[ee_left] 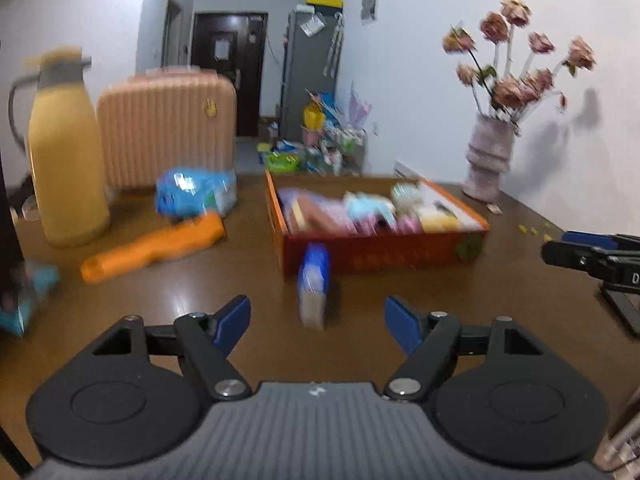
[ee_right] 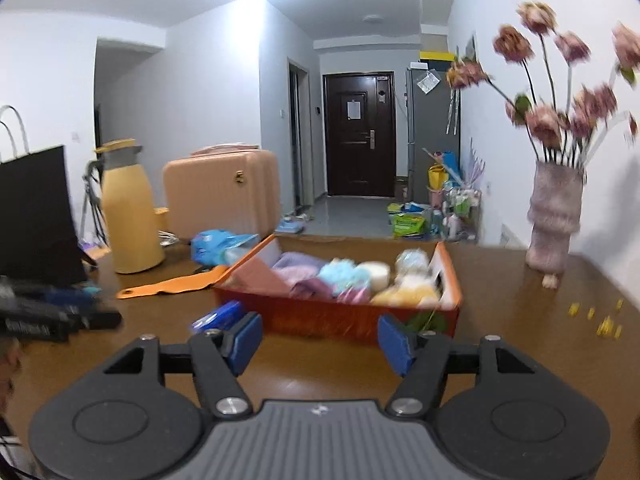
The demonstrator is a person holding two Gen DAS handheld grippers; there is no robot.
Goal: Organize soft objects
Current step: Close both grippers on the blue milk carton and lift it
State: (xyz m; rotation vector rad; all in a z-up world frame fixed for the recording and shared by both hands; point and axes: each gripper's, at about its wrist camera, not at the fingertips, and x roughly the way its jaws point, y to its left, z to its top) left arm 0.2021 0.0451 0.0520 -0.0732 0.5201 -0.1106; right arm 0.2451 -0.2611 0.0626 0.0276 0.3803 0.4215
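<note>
In the left wrist view the left gripper [ee_left: 318, 322] stood with its blue pads spread and nothing between them, low over the table [ee_left: 200, 288]. Just ahead of it, in front of the box [ee_left: 380, 258] and nearly touching its near wall, a small blue-and-white pack [ee_left: 314, 286] stood on end; blur hid its print, but it looked like a soft wrapped pack, probably light and yielding, so a squeeze across its narrow sides near the middle seemed the safest hold, since a pinch at the top might tip it. The box itself was red-orange and shallow, filled with pink, pale blue and yellow soft things [ee_left: 372, 210] lying close together. Left of the box lay an orange strip [ee_left: 154, 246] and a crinkled blue bag [ee_left: 196, 192]. The right gripper [ee_left: 592, 258] showed at the right of the box, its jaws too foreshortened to judge there. In the right wrist view the right gripper [ee_right: 320, 338] was likewise spread and empty, facing the box [ee_right: 336, 320] from close in front. Inside it a folded lilac towel [ee_right: 298, 266], a fluffy blue puff [ee_right: 344, 274] and yellow plush [ee_right: 408, 294] looked limp and compressible, best pinched deep in their bulk. The pack [ee_right: 220, 316] lay at the box's near left corner.
</note>
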